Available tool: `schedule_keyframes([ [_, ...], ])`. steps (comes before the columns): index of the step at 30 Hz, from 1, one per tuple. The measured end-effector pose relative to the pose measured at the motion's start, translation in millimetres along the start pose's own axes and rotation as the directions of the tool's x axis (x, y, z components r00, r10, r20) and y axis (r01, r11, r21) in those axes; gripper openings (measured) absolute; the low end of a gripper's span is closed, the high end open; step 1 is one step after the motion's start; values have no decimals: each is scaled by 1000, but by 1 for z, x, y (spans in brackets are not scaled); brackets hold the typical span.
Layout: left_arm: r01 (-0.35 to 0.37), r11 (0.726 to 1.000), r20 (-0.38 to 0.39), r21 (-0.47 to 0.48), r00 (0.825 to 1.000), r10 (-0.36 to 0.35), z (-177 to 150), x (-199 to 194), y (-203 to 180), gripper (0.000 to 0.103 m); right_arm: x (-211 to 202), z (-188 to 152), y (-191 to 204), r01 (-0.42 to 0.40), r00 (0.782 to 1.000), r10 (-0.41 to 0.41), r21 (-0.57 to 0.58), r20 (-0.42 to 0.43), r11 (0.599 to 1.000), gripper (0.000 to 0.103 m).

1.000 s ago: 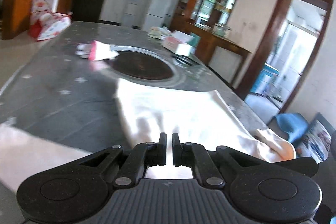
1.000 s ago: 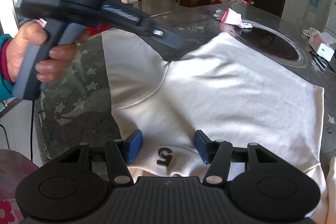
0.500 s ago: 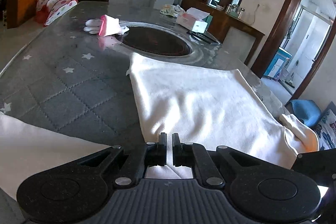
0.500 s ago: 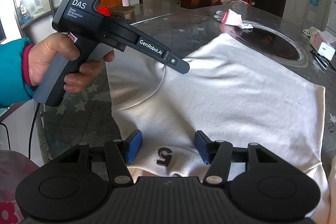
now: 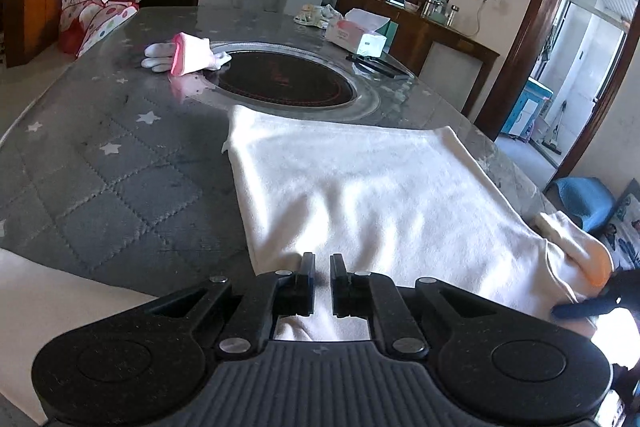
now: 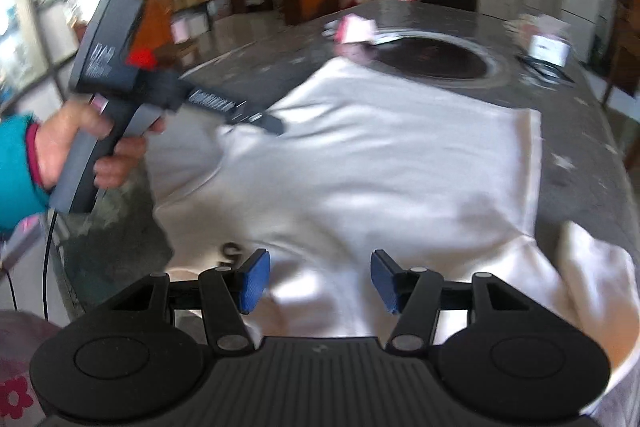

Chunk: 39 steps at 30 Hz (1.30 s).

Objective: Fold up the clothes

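Note:
A white shirt (image 5: 380, 187) (image 6: 400, 163) lies spread flat on the grey star-patterned table (image 5: 100, 167). My left gripper (image 5: 320, 261) sits low on the shirt's left side, its jaws nearly together with a strip of white cloth between them, and they are opening slightly. The right wrist view shows a hand in a teal sleeve (image 6: 16, 179) holding that left gripper (image 6: 276, 125), its tip on the shirt's edge by the sleeve. My right gripper (image 6: 320, 267) hovers open over the shirt's near edge, its blue pads (image 6: 254, 281) apart and gripping nothing. A small "5" label (image 6: 230, 251) lies just left of it.
A pink and white glove (image 5: 184, 55) rests by a dark round hob (image 5: 280, 83) set into the table. A tissue box (image 5: 356, 35) and a black tool (image 5: 376, 65) lie farther back. One sleeve (image 6: 592, 267) hangs at the right table edge (image 6: 580, 163).
My right gripper has slid right, so the "5" label now lies left of its jaws. My left gripper has come lower and closer to the shirt, and its gap looks a touch wider.

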<state>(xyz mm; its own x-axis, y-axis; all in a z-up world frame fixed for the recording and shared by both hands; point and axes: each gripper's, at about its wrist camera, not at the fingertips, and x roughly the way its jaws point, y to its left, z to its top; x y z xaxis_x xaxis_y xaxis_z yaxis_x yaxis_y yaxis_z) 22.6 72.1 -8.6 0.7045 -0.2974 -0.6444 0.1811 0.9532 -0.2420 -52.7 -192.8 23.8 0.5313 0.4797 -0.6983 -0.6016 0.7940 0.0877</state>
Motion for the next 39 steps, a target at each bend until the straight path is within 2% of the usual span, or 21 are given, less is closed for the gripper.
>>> schedule_keyframes([
  [4,0,1000,2,11,1000,0,-1,-1,-3,13,-23,-3,-40,146,986,-154,119,58,982,55],
  [9,-11,999,9,37,1000,11,-1,-6,-12,26,-38,-6,-102,342,928,-370,278,54,898,54],
  [10,-13,999,13,50,1000,13,-1,-8,-16,29,-38,-7,-114,361,919,-391,307,41,881,53],
  [14,7,994,30,106,999,-11,-2,-17,-33,34,-30,-14,-151,365,920,-391,391,-15,845,51],
  [16,33,991,30,131,999,-38,-3,-21,-43,40,-25,-17,-161,341,930,-365,428,-28,837,49],
  [18,70,983,20,168,997,-74,-5,-22,-56,41,-20,-21,-167,332,934,-355,450,-37,829,47],
  [20,105,973,6,206,994,-108,-6,-22,-71,42,-17,-23,-171,330,935,-351,468,-44,820,31],
  [21,125,968,-4,220,992,-127,-7,-21,-78,44,-17,-24,-172,324,937,-346,476,-43,818,15],
  [22,145,962,-14,233,989,-146,-8,-20,-85,44,-18,-25,-171,323,937,-349,481,-38,815,8],
  [24,183,949,-36,255,983,-180,-10,-16,-99,45,-25,-23,-165,341,924,-381,471,-12,813,4],
  [28,235,929,-78,286,972,-222,-17,-6,-123,45,-53,-20,-152,377,885,-458,454,79,807,3],
  [32,270,902,-113,336,963,-246,-28,0,-142,45,-86,-28,-146,448,818,-561,472,126,759,3],
  [36,297,880,-143,370,954,-263,-41,3,-152,45,-105,-55,-148,522,754,-651,522,88,674,4],
  [39,308,873,-166,378,950,-264,-47,5,-153,46,-104,-81,-155,571,734,-680,546,-5,613,10],
])
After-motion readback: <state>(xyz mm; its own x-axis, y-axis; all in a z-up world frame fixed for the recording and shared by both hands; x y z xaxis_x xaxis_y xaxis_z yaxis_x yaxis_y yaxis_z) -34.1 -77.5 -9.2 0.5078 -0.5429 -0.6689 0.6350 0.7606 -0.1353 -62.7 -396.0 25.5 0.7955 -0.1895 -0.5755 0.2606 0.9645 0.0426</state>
